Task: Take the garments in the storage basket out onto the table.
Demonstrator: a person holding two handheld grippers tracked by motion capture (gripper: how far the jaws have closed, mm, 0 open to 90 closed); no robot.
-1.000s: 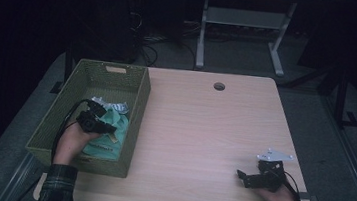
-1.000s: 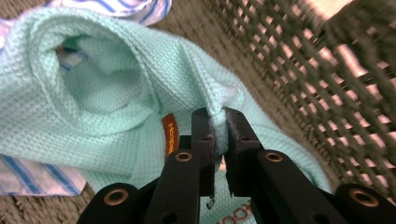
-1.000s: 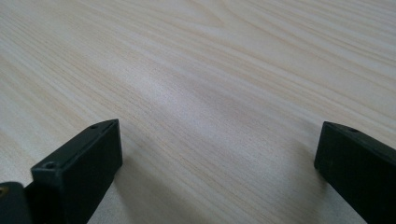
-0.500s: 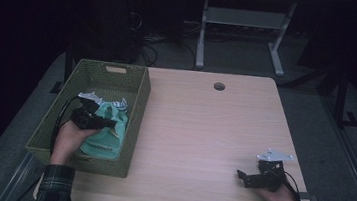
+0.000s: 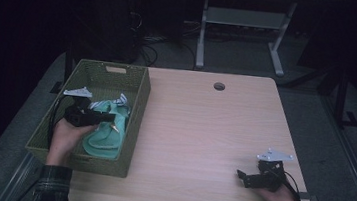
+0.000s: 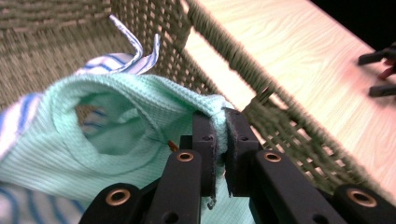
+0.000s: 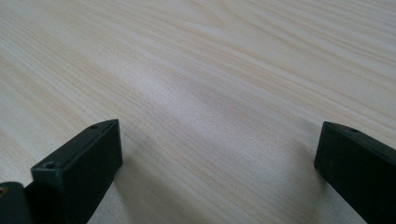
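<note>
One fold of mint-green cloth (image 6: 140,121) is sitting pinched in the left claw (image 6: 219,140), inside the woven basket (image 5: 138,101) at the left side of the desk (image 5: 203,133).

Both pads of the left claw are pressing together on a raised edge of the green cloth, so the fabric is running up between them while the rest is lying bunched to the claw's left and below it, resting on a blue-striped white cloth (image 6: 126,60). From the high view, the left claw (image 5: 109,118) is hovering over the basket's middle, pointing right toward the basket's right wall, with the cloth (image 5: 107,138) spreading just beside and nearer than it. Meanwhile the right claw (image 5: 243,176) is resting at the near right of the desk, well apart from the basket, its jaws standing wide with only bare wood between them.
</note>
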